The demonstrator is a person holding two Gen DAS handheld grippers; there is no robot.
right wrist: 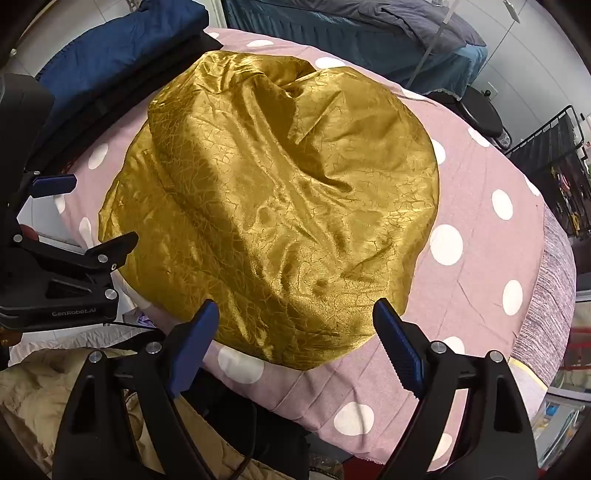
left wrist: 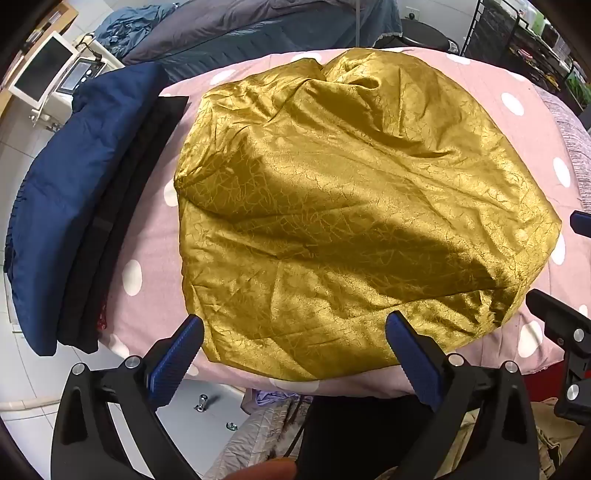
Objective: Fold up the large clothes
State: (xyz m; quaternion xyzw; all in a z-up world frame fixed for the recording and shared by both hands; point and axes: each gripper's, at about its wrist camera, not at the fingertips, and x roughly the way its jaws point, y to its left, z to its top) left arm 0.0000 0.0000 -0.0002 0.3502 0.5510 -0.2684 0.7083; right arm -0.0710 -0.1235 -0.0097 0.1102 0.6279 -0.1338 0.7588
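Observation:
A shiny gold cloth [left wrist: 351,199] with a crackle pattern lies folded and creased on a pink bed cover with white dots [left wrist: 147,236]. My left gripper [left wrist: 295,334] hovers open above the cloth's near edge, nothing between its blue pads. In the right wrist view the same gold cloth [right wrist: 280,206] fills the middle, and my right gripper [right wrist: 295,323] stands open over its near right corner, holding nothing. The left gripper [right wrist: 62,258] shows at that view's left edge, and the right gripper's body [left wrist: 561,332] shows at the left view's right edge.
A folded navy quilt [left wrist: 70,206] and black garments [left wrist: 122,206] are stacked along the left side of the bed. Another bed with grey-blue bedding [left wrist: 258,33] stands behind. A black wire rack [left wrist: 524,55] is at the far right. Beige fabric [right wrist: 40,398] lies below the near edge.

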